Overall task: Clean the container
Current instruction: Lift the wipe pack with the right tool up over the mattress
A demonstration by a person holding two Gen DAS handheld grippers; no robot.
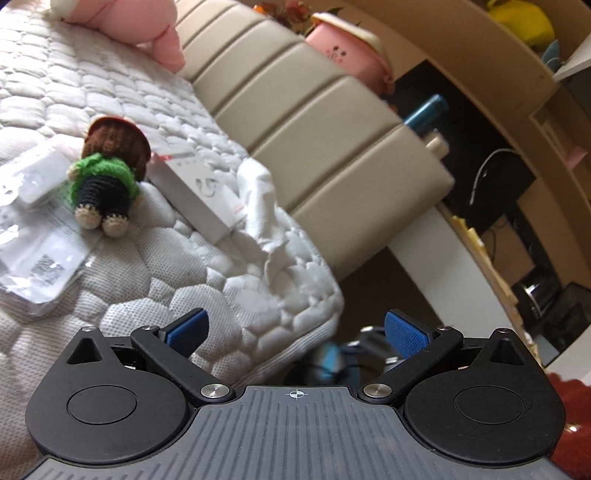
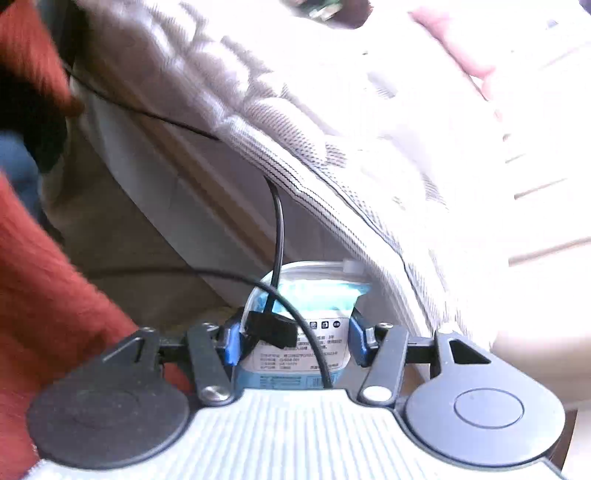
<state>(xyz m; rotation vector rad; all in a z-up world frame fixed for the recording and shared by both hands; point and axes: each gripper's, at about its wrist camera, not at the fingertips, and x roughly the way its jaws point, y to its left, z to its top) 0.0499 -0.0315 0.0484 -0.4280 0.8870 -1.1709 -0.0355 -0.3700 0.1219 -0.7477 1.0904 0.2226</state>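
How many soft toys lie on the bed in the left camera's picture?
2. A crocheted doll in green lies on the quilt at the left; a pink plush toy lies at the top edge, partly cut off. Others may be hidden.

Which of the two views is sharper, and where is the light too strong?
Left wrist view: mostly sharp, the crochet doll clear, straight edges bent by fisheye. Right wrist view: motion-blurred, the quilted cover overexposed to white at right; the container label unreadable.

I see quilted bed [image 1: 122, 295] | crochet doll [image 1: 107, 177] 10 o'clock | box [image 1: 207, 195] beside | papers [image 1: 40, 258] 9 o'clock
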